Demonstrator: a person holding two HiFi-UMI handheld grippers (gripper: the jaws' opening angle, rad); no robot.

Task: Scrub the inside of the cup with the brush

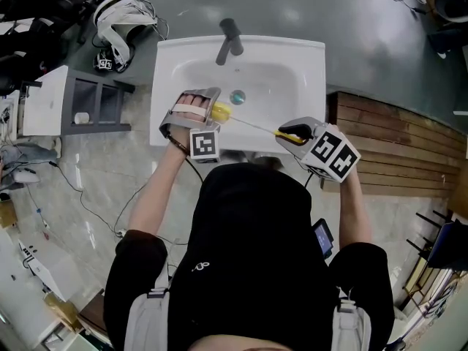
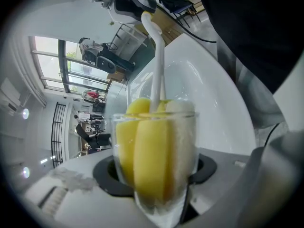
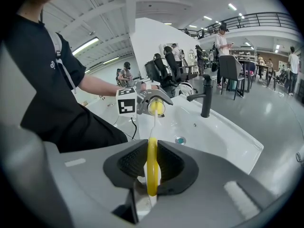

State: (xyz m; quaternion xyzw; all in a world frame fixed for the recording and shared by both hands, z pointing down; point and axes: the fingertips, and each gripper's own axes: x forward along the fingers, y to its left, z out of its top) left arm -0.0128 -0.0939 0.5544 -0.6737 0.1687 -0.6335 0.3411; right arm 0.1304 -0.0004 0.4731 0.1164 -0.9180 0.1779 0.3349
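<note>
Step in hand, as I read it: the scrub itself, w/ the brush (image 1: 252,124) already pushed into the cup (image 1: 219,112); at centre-left of the head view the left gripper (image 1: 210,110) holds that clear cup over the front of the white sink (image 1: 314,57), jaws spread wide & clamped on the cup's sides, mouth facing right; in the left gripper view the cup fills the lower centre betw. the two dark pads, and the yellow & white sponge head (image 2: 147,146) packs it nearly wall to wall, its top poking just past the rim; the thin white stem (image 2: 157,65) leaves the cup mouth and, in the head view, runs rightward across mid-frame to the right gripper (image 1: 291,133) at centre-right; those jaws stand narrow, pinched on the yellow grip (image 3: 151,167) at the stem's end, which sits upright betw. the pads at lower centre of the right gripper view, cup well ahead at upper centre there; next move prob. calls for the right gripper to twist or pump the stem along the cup's axis while the left holds steady; fit looks snug, so a hard pull could drag the cup from its jaws.
</note>
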